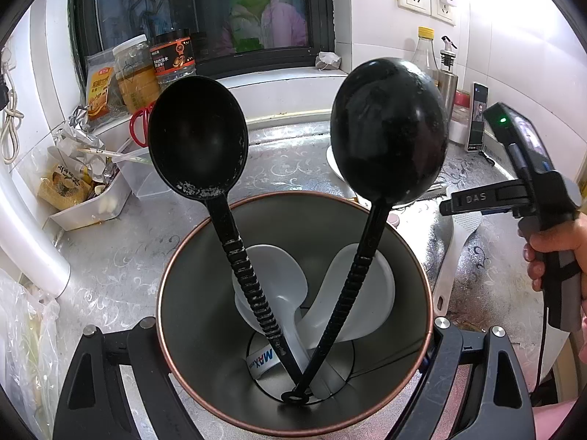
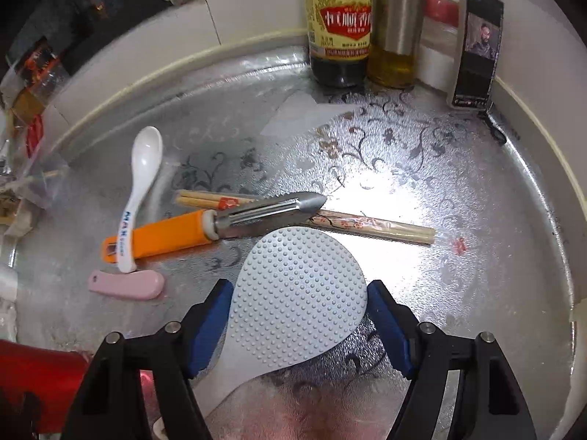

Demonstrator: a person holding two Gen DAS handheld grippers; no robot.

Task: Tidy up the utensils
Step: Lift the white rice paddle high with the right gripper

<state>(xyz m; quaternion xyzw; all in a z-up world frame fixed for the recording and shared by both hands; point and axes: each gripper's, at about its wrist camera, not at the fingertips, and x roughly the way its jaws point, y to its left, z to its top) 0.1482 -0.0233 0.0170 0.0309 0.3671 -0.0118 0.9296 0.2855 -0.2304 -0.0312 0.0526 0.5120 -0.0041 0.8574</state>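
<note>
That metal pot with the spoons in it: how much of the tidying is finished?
Done: two black ladles and two white spoons stand in the copper-rimmed metal pot, clamped by the left gripper. In hand: the right gripper straddles the dimpled white rice paddle. Left: white spoon, orange-handled peeler, chopsticks.

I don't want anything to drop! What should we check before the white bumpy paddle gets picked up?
1. Right tool straddles rice paddle: ok.
2. Its pads squeezing the paddle: cannot tell.
3. Left tool clamped on metal holder: ok.
4. Room in holder beside black ladles: probably ok.
5. Peeler clear of paddle: cannot tell, looks touching.
</note>
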